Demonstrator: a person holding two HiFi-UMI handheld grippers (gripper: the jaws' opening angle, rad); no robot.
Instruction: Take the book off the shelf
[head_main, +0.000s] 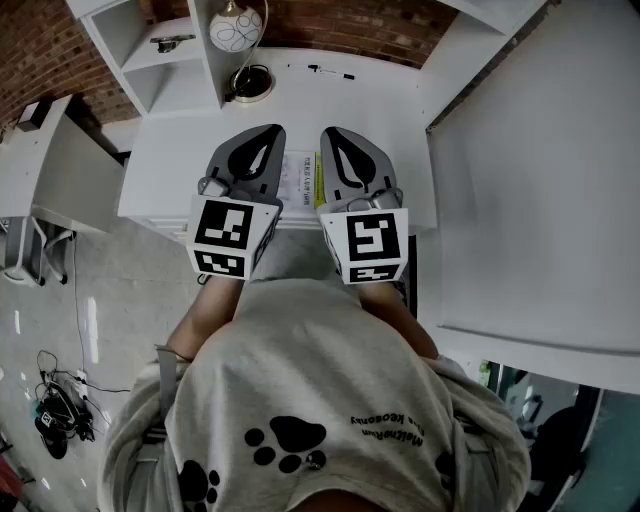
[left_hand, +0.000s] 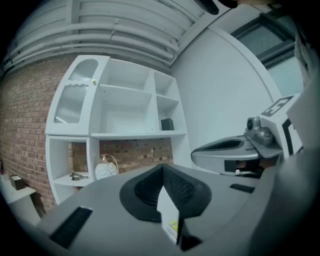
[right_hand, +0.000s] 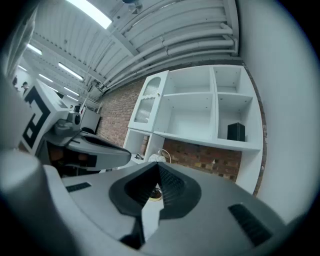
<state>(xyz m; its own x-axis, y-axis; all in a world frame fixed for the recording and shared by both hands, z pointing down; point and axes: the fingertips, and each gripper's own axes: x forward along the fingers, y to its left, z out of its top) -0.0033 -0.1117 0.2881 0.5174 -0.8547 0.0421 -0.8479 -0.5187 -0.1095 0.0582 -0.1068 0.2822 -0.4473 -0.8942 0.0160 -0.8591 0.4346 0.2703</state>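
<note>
Two clenched, empty claws, the left claw (head_main: 265, 135) and right claw (head_main: 335, 135), hover level over the tabletop (head_main: 180, 150). We judge the book to be either the dark block (right_hand: 236, 132) in the upper right cubby of the shelf (right_hand: 200, 141) or the thin printed thing (head_main: 298, 178) lying between the claws, so the step is unsettled. Room lies open ahead; a wall (left_hand: 225, 95) hems the right.
</note>
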